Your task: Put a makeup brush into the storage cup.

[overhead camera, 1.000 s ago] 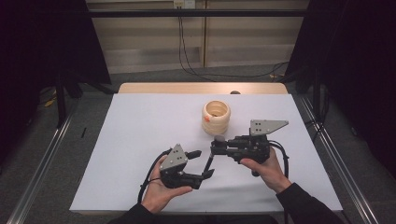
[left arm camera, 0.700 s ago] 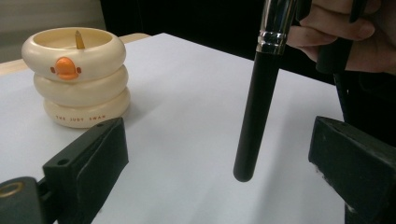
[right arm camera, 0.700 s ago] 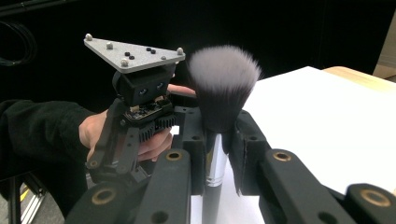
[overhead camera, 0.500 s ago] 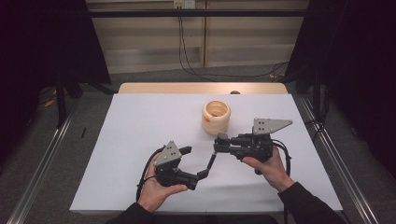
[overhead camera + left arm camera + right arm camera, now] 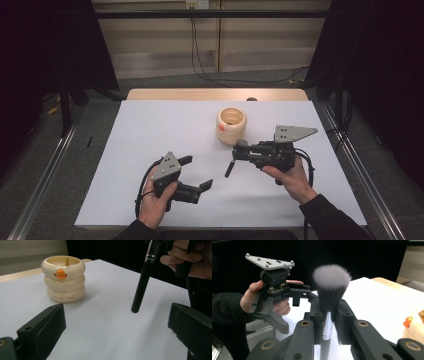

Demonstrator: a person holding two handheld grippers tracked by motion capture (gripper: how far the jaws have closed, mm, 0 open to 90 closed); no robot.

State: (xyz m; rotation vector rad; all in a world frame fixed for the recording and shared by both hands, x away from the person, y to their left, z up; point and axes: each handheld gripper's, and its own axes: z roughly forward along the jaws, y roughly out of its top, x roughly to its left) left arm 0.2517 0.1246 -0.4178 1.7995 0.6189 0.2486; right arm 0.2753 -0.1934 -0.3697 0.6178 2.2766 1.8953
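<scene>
**Brush pinched in your right tool, left tool spread wide**

Nearest you, at about 7 o'clock on the white tabletop [image 5: 125, 135], your left tool [image 5: 197, 172] sits in your left hand [image 5: 152, 205]. Its jaws have just been opening and now stand spread wide, with nothing between them.

A little farther out, at about 4 o'clock, your right tool [image 5: 240, 152] is level in your right hand [image 5: 292, 175] and points toward 9 o'clock. Its jaws are pressed onto the silver ferrule of a makeup brush with a black handle and dark, grey-tipped bristles [image 5: 329, 300]. The black handle [image 5: 141, 282] hangs down and slantwise with its end clear of the tabletop.

Beyond both tools, just past centre toward 1 o'clock, stands a cream, ring-stacked ceramic holder with an orange duck bill [image 5: 231, 126], upright and apart from the brush.
</scene>
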